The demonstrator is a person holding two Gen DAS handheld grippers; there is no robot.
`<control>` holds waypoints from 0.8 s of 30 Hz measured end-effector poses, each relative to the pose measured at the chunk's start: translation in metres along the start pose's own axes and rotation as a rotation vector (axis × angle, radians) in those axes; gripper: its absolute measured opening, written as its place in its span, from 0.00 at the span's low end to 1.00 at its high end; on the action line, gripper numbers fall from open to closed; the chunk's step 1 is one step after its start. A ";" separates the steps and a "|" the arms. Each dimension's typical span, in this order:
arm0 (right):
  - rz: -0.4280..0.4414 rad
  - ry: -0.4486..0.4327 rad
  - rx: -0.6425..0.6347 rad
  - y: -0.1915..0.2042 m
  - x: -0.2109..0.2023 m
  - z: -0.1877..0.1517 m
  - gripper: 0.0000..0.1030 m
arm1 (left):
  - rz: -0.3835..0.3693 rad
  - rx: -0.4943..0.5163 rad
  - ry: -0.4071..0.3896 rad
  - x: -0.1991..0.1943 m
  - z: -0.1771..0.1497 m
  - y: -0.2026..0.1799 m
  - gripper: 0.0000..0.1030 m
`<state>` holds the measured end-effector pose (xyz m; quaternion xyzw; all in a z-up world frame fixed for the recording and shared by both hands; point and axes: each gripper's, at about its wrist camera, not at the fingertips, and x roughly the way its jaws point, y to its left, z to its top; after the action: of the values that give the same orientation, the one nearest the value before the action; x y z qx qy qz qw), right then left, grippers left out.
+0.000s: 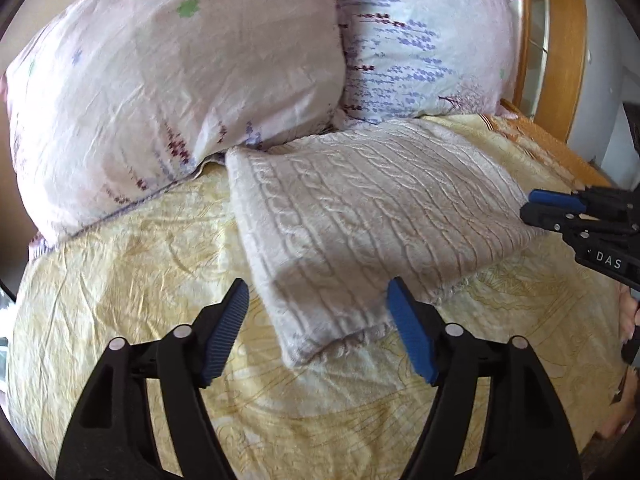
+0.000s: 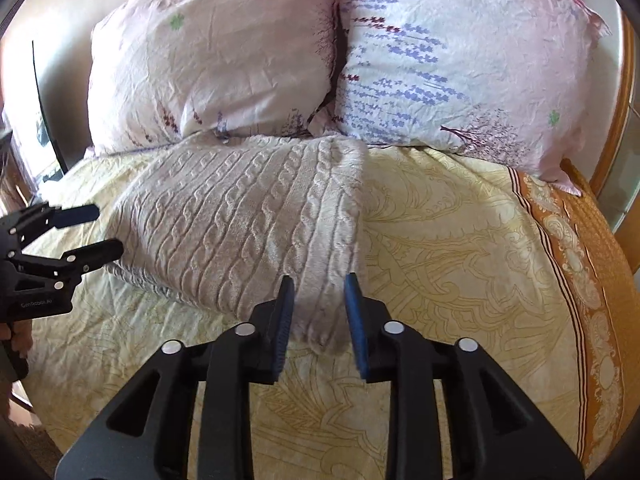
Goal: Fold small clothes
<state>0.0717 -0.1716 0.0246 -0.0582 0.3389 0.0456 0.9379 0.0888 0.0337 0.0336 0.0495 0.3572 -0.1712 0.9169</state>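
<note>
Left wrist: folded sweater (image 1: 360, 216) lies just ahead of both released grippers' fingers (image 1: 224, 332).

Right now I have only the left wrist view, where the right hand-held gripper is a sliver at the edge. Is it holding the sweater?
Observer: No. The right hand-held gripper is open. Its fingers stand either side of the near right corner of the sweater, and they are not clamped on it.
Reviewer: Are there any more clothes to the right of the sweater?
Observer: None in view. There is only the yellow bedspread, running out to its orange border.
</note>
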 end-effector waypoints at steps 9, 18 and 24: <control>0.004 0.019 0.144 -0.019 -0.010 -0.008 0.91 | -0.005 -0.196 0.057 -0.011 -0.030 0.048 0.91; -0.014 0.094 0.133 0.004 0.005 -0.017 0.96 | 0.100 -0.144 0.111 0.003 -0.040 0.027 0.98; -0.012 0.141 0.131 0.013 0.017 -0.020 0.97 | 0.079 -0.149 0.154 0.017 -0.042 0.018 0.98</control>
<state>0.0710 -0.1606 -0.0028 -0.0018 0.4060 0.0136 0.9137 0.0797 0.0544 -0.0094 0.0082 0.4361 -0.1037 0.8939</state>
